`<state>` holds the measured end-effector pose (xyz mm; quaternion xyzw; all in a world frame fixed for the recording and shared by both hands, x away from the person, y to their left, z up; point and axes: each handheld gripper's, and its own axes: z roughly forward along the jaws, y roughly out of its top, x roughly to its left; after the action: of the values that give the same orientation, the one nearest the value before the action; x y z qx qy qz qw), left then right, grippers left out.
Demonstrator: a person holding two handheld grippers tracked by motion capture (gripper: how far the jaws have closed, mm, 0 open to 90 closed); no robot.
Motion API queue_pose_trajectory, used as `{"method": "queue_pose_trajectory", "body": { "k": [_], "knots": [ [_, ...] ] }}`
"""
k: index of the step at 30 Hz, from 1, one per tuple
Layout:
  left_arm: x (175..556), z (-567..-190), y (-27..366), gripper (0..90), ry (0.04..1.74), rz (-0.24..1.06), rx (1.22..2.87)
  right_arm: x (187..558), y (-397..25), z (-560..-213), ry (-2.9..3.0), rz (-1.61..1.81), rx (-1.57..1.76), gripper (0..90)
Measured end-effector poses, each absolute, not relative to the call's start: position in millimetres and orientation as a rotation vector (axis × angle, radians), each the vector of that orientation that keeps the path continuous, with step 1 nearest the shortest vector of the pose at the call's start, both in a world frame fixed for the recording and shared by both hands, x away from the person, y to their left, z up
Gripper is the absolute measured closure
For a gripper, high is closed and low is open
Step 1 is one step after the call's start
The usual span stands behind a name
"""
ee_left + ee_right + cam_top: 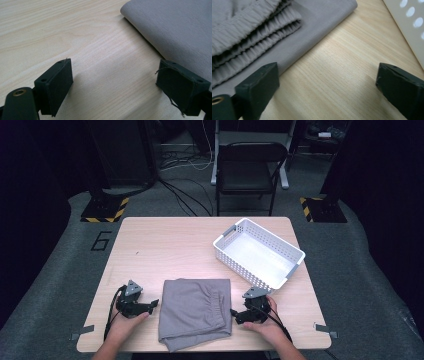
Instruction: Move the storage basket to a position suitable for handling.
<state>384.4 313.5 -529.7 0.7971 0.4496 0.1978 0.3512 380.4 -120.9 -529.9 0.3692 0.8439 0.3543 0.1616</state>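
Note:
A folded grey garment (196, 312) with an elastic waistband lies on the wooden table (165, 245) near its front edge. My left gripper (152, 305) rests on the table just left of the garment and points at its left edge. It is open, with bare wood between its jaws, and the cloth (175, 30) lies beside its right jaw. My right gripper (234, 312) sits at the garment's right edge, also open and empty. Its left jaw is next to the gathered waistband (254, 32).
A white perforated plastic basket (258, 252) stands empty at the table's right rear, close behind my right gripper; its wall (409, 20) is in the right gripper view. A black folding chair (248, 167) stands beyond the table. Bare wood lies at the table's left and rear.

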Motion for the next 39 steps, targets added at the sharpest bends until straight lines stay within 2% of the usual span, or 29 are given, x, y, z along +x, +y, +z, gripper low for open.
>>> {"method": "queue_pose_trajectory", "body": {
  "k": [5, 39],
  "knots": [
    [384.3, -529.7, 312.8, 13.3, 1.163, 0.515, 2.061, 380.5, -119.7, -530.2, 2.401, 0.991, 1.093, 0.0],
    [378.5, -529.4, 310.4, 16.2, 1.163, 0.519, 2.056, 380.8, -118.9, -530.1, 2.401, 0.988, 1.107, 0.0]
  ]
}}
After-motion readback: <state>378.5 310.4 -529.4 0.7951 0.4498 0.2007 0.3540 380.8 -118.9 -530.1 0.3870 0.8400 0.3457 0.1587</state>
